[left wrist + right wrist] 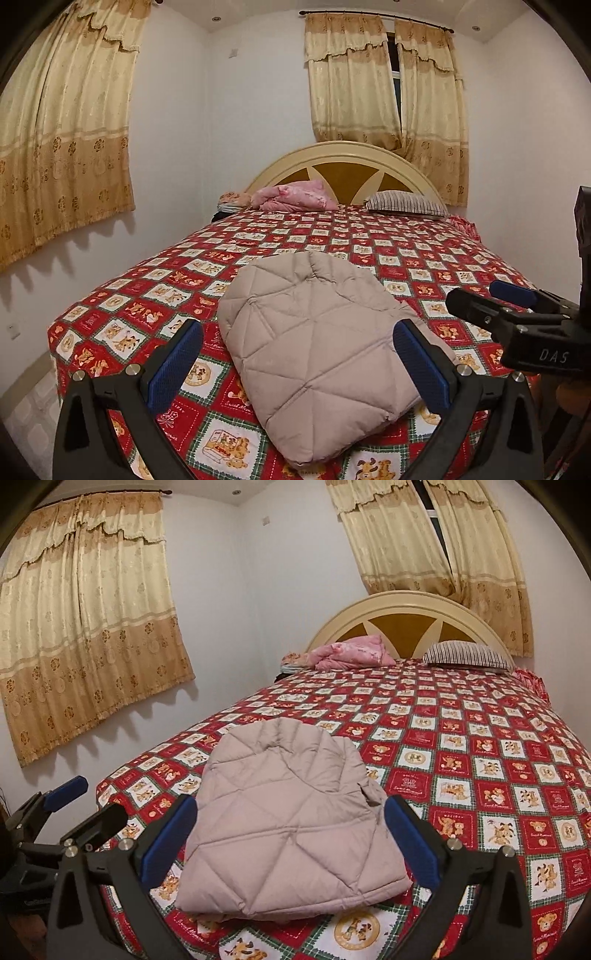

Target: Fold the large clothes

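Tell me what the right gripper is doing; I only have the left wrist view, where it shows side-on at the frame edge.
Observer: The right gripper is open and empty, its blue pads spread wide, framing the folded jacket.
Operator: Is the jacket's right edge tidy? My own finger hides part of it.
Observer: Not quite. A small bunch of fabric sticks out along that edge.
Operator: And my left gripper, from outside?
Observer: The left gripper is open, off to the jacket's left, not touching it.
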The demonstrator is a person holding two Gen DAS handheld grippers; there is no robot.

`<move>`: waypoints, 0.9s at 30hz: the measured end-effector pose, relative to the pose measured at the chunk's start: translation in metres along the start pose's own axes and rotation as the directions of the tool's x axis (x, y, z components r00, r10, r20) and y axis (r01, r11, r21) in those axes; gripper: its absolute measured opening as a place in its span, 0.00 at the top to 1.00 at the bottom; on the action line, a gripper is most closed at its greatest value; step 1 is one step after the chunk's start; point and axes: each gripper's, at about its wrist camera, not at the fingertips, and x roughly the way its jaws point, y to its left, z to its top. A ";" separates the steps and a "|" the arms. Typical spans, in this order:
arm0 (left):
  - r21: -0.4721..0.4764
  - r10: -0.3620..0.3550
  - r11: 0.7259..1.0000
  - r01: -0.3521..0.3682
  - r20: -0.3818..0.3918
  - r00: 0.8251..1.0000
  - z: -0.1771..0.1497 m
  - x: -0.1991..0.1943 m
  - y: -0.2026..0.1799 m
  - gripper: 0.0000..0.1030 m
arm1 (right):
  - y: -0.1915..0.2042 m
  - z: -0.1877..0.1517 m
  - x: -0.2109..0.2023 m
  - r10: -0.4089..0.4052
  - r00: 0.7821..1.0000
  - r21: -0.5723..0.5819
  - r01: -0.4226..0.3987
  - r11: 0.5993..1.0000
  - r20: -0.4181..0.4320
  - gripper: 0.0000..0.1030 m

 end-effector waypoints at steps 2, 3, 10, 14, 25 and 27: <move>0.002 -0.001 1.000 0.001 -0.002 1.000 0.000 0.001 -0.001 0.01 | 0.002 -0.001 -0.003 -0.007 1.000 -0.010 0.007 1.000 0.002 0.00; 0.004 -0.001 1.000 0.001 -0.003 1.000 -0.001 0.001 -0.001 0.01 | 0.002 -0.001 -0.004 -0.010 1.000 -0.015 0.010 1.000 0.003 0.00; 0.029 0.002 1.000 -0.002 0.004 1.000 -0.002 -0.001 -0.004 0.01 | -0.004 -0.001 -0.009 -0.013 1.000 0.001 0.013 1.000 0.010 0.00; 0.026 0.002 1.000 -0.002 0.002 1.000 -0.002 -0.001 -0.005 0.01 | -0.004 -0.002 -0.009 -0.002 1.000 0.011 0.002 1.000 0.007 0.00; 0.050 0.021 0.999 -0.020 -0.019 1.000 -0.004 0.002 -0.007 0.01 | -0.007 -0.004 -0.010 -0.004 1.000 0.025 0.004 1.000 0.011 0.00; 0.046 0.020 0.999 -0.019 -0.019 1.000 -0.004 0.002 -0.007 0.01 | -0.008 -0.004 -0.011 -0.005 1.000 0.025 0.005 1.000 0.014 0.00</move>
